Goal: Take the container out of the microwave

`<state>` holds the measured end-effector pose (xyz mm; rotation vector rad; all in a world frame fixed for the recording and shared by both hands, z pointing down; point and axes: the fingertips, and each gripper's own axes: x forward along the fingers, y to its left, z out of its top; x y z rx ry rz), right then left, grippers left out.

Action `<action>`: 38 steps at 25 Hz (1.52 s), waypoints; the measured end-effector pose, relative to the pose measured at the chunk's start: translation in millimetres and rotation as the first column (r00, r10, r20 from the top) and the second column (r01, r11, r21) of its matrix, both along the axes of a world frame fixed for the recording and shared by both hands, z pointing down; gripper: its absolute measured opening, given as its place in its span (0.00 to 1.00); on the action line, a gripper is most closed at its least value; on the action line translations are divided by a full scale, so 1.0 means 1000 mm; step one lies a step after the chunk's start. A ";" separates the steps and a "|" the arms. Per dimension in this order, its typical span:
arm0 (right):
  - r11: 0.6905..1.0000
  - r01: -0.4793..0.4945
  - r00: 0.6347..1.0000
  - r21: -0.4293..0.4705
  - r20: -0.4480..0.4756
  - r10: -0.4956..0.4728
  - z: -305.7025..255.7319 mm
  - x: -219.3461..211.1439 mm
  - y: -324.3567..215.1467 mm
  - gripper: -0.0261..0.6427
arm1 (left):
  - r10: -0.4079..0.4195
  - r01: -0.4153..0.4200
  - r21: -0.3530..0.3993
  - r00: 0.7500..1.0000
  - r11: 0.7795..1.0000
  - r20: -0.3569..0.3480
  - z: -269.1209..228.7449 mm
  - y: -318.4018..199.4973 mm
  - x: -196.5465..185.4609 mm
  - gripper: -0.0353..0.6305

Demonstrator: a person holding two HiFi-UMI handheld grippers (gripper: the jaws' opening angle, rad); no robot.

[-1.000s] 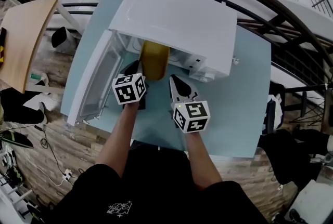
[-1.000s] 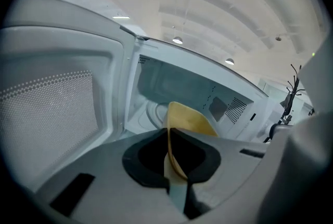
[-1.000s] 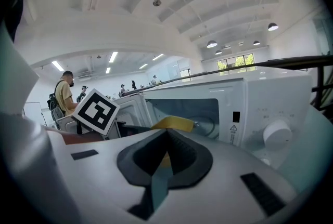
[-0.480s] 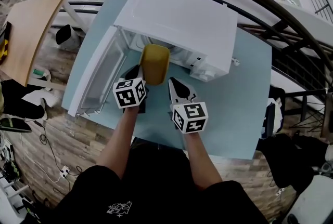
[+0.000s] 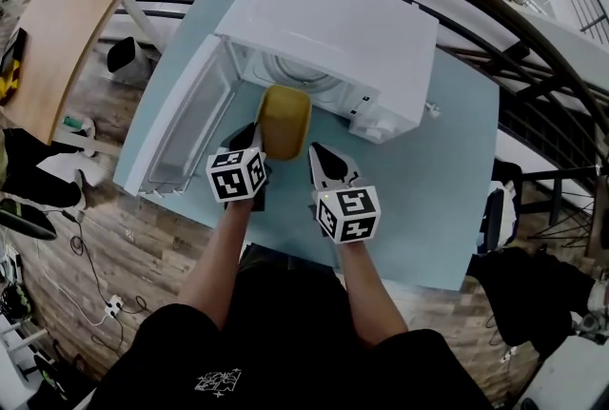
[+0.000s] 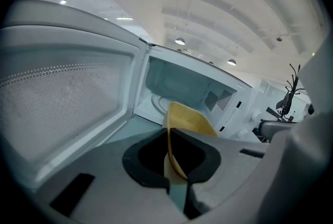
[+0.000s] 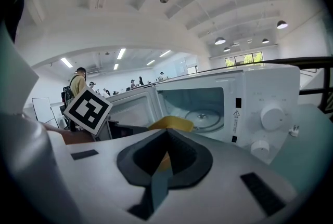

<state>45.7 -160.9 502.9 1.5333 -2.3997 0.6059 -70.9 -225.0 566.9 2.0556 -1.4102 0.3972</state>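
Pale blue tabletop (image 5: 447, 170) is seen from above, set on a wood-plank floor (image 5: 143, 246) with a dark curved railing (image 5: 495, 28) behind it. On the table a white box-shaped microwave (image 5: 333, 28) is stood, its white windowed door (image 5: 190, 127) swung fully open to the left. A round glass turntable (image 7: 205, 114) is shown inside the lit cavity, and two white knobs (image 7: 271, 116) are set on the front panel at the right.

A yellow rectangular plastic container (image 5: 284, 118) is found at the mouth of the cavity, just in front of the opening; whether its far end lies inside cannot be told. It is held by the left gripper (image 5: 249, 134), whose jaws are clamped on the container's near left wall, the thin yellow edge being pinched between them in the left gripper view. The right gripper (image 5: 316, 151) is kept just beside the container's near right corner, its jaws brought together with nothing between them. Each gripper is topped by a white cube with black square markers (image 5: 347, 213).
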 end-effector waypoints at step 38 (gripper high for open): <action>0.991 0.088 0.996 -0.099 -0.011 -0.089 0.052 -0.024 0.049 0.05 | -0.040 0.040 -0.047 0.999 0.998 -0.002 0.052 0.064 -0.031 0.09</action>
